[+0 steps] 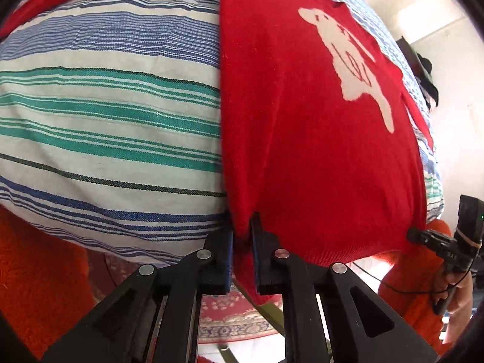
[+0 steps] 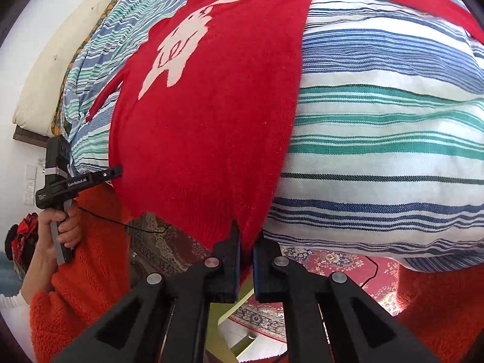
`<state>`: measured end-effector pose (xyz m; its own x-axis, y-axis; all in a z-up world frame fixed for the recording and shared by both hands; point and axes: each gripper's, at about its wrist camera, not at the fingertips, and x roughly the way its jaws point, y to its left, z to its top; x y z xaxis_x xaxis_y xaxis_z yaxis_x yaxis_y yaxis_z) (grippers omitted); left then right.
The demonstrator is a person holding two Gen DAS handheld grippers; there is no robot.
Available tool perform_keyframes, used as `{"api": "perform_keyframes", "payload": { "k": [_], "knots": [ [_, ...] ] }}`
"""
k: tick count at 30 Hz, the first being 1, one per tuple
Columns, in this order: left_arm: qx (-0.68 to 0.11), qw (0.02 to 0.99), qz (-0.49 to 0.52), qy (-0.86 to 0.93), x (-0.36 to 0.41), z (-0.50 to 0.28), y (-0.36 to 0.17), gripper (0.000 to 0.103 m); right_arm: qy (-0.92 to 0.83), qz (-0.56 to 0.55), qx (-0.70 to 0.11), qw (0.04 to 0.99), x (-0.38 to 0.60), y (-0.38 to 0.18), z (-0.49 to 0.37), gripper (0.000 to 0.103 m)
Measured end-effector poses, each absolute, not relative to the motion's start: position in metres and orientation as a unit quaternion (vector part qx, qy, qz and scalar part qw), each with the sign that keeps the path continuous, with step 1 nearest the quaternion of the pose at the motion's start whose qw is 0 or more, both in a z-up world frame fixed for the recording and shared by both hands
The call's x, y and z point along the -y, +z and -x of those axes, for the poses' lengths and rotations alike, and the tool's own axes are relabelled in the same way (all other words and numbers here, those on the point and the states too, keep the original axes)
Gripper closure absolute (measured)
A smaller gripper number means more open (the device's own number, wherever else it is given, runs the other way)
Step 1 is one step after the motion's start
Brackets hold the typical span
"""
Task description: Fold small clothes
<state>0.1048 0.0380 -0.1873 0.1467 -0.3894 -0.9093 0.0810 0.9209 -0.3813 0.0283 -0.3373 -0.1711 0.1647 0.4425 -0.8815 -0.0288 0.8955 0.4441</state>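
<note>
A small red sweater (image 1: 302,151) with a white animal figure (image 1: 348,60) lies flat on a striped blue, green and white cloth (image 1: 106,106). My left gripper (image 1: 243,242) is shut on the sweater's near hem at its left corner, with red cloth pinched between the pads. In the right wrist view the same sweater (image 2: 205,127) lies beside the striped cloth (image 2: 393,127). My right gripper (image 2: 248,239) is shut on the hem at the right corner. Each view shows the other gripper at the opposite hem corner: the right gripper (image 1: 413,235) and the left gripper (image 2: 116,171).
The cloth-covered surface ends just before the grippers, and a red patterned rug (image 2: 326,263) lies on the floor below. A person's orange fleece sleeves (image 2: 90,272) and a hand (image 2: 65,227) hold the tools. A cream cushion (image 2: 51,69) and a white wall stand behind.
</note>
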Motion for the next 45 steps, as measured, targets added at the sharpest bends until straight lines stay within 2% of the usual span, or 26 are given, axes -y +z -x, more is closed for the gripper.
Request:
{"api": "perform_keyframes", "payload": {
  "k": [1, 2, 4, 7, 10, 14, 19, 22, 24, 28, 33, 38, 41, 45],
  "knots": [
    [-0.632, 0.748, 0.124, -0.158, -0.039, -0.103, -0.186, 0.079, 0.153, -0.157, -0.628, 0.747, 0.336, -0.171, -0.028, 0.086],
    [-0.629, 0.751, 0.13, -0.155, -0.043, -0.101, -0.184, 0.078, 0.139, -0.147, -0.633, 0.747, 0.335, -0.173, -0.029, 0.07],
    [-0.615, 0.764, 0.138, -0.139, -0.052, -0.095, -0.177, 0.067, 0.112, -0.146, -0.635, 0.75, 0.34, -0.175, -0.027, 0.052],
    [-0.565, 0.81, 0.13, -0.087, -0.063, -0.088, -0.157, 0.049, 0.082, -0.152, -0.593, 0.787, 0.353, -0.155, -0.017, 0.052],
    [-0.505, 0.855, 0.109, -0.044, -0.062, -0.086, -0.133, 0.037, 0.044, -0.126, -0.525, 0.841, 0.356, -0.123, -0.009, 0.052],
    [-0.478, 0.874, 0.06, -0.067, -0.031, -0.1, -0.119, 0.033, 0.081, -0.085, -0.45, 0.885, 0.337, -0.092, -0.016, 0.052],
    [-0.492, 0.861, 0.014, -0.126, 0.015, -0.112, -0.133, 0.023, 0.153, -0.052, -0.436, 0.885, 0.3, -0.1, -0.045, 0.052],
    [-0.546, 0.826, -0.007, -0.139, 0.03, -0.109, -0.173, 0.023, 0.136, -0.048, -0.5, 0.854, 0.298, -0.144, -0.054, 0.052],
    [-0.541, 0.829, -0.037, -0.134, 0.033, -0.099, -0.183, 0.022, 0.126, -0.059, -0.538, 0.831, 0.304, -0.173, -0.054, 0.052],
    [-0.523, 0.84, -0.04, -0.137, 0.035, -0.094, -0.172, 0.018, 0.134, -0.092, -0.522, 0.837, 0.316, -0.172, -0.052, 0.052],
    [-0.489, 0.864, -0.011, -0.118, 0.021, -0.093, -0.157, 0.019, 0.129, -0.066, -0.516, 0.844, 0.308, -0.169, -0.049, 0.052],
    [-0.472, 0.877, 0.007, -0.085, 0.007, -0.099, -0.153, 0.019, 0.118, -0.043, -0.461, 0.878, 0.305, -0.144, -0.036, 0.051],
    [-0.474, 0.878, 0.018, -0.072, 0.002, -0.103, -0.155, 0.019, 0.108, -0.037, -0.429, 0.896, 0.307, -0.131, -0.028, 0.043],
    [-0.462, 0.885, 0.016, -0.059, 0.0, -0.105, -0.152, 0.019, 0.091, -0.032, -0.424, 0.9, 0.31, -0.13, -0.026, 0.043]
  ]
}}
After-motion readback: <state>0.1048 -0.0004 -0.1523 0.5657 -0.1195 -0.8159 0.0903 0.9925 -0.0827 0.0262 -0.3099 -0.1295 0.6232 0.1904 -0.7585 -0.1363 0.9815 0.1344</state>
